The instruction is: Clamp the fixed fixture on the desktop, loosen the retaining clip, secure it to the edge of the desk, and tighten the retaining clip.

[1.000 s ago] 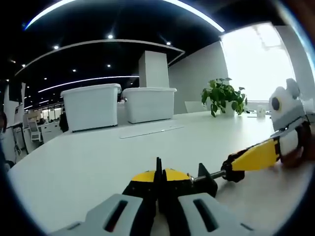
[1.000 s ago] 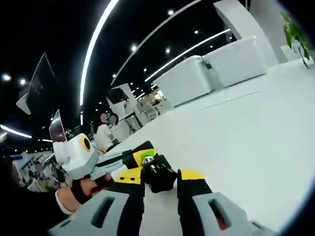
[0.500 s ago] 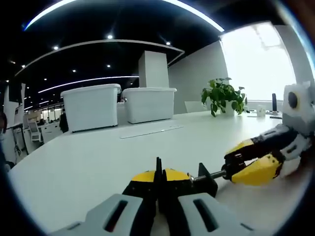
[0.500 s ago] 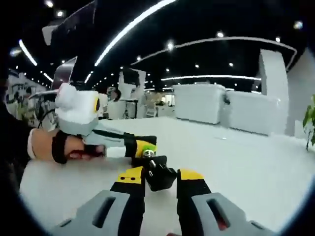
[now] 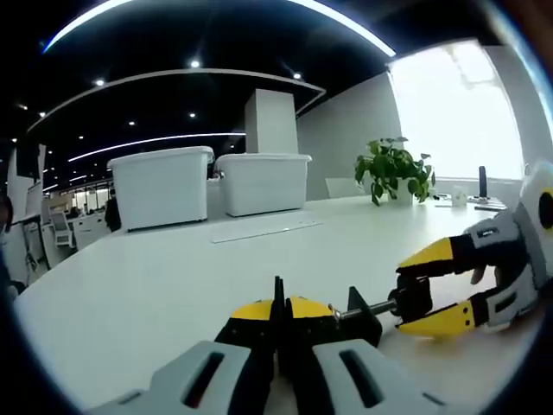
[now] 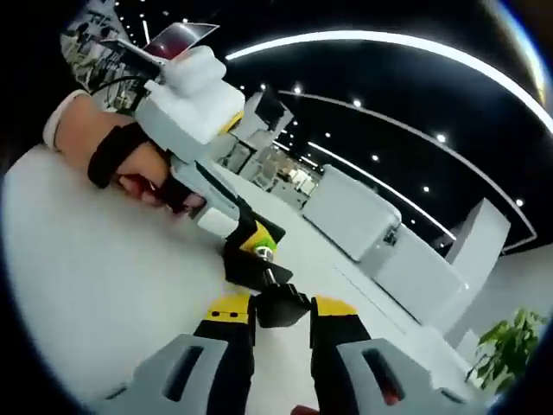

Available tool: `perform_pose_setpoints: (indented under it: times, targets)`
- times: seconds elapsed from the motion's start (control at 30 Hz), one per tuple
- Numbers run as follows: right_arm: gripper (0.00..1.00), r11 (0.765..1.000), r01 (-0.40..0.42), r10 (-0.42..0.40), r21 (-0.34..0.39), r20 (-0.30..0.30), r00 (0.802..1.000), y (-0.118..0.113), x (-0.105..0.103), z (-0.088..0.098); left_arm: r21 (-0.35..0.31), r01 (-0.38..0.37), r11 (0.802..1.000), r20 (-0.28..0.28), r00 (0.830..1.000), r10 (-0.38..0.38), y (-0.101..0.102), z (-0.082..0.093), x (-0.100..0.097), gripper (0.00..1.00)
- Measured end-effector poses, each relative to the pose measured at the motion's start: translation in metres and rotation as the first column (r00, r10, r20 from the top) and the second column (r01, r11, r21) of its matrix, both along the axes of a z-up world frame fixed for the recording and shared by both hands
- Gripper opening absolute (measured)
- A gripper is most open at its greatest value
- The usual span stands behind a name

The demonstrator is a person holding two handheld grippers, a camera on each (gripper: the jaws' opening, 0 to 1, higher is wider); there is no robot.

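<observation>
Two pairs of tongs are on the fixture at once, and I judge the task to be at its second step: the fixture is gripped, and the retaining clip is being worked loose.

My left tongs are pressed together on the black body of the fixture, which sits on the white table, well in from any edge that I can see. In the left gripper view the yellow tips meet with no gap between them, and the fixture's threaded rod runs off to the right from that grip. So the clamping step looks done.

My right tongs are on the far end of that rod. In the right gripper view the black knob of the retaining clip sits between the two yellow tips, touching both, so I take it as pinched. From the left gripper view those tongs come in from the right with their yellow tips spread wide, one above and one below the knob, which fits a grip across a fat knob rather than free air. The right gripper view is rolled well over, which I read as my wrist turning the knob, though whether the clip has loosened I cannot tell.

Left to do: finish loosening, carry the fixture to the table's edge, seat it there, and tighten the clip again.
</observation>
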State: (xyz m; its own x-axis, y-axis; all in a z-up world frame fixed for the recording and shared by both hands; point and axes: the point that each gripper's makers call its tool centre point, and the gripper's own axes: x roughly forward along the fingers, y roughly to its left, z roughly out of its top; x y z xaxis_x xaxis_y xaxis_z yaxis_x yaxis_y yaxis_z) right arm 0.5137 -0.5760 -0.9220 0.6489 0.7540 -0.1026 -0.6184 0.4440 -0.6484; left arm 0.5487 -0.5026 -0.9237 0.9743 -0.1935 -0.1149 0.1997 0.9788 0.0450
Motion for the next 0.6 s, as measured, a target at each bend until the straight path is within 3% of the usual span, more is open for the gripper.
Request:
perform_pose_setpoints:
  times: [0.47, 0.6]
  targets:
    - [0.25, 1.000, 0.013, -0.013, 0.018, -0.026, 1.000, -0.0019, 0.0048, -0.0001, 0.002, -0.001, 1.000, 0.000, 1.000, 0.001, 0.0002, 0.0001, 0.0007, 0.04]
    - [0.40, 0.996, 0.018, -0.011, 0.085, -0.084, 0.996, -0.0026, 0.0058, 0.0043, -0.002, -0.003, 1.000, -0.001, 1.000, 0.003, 0.0001, 0.0002, 0.0007, 0.04]
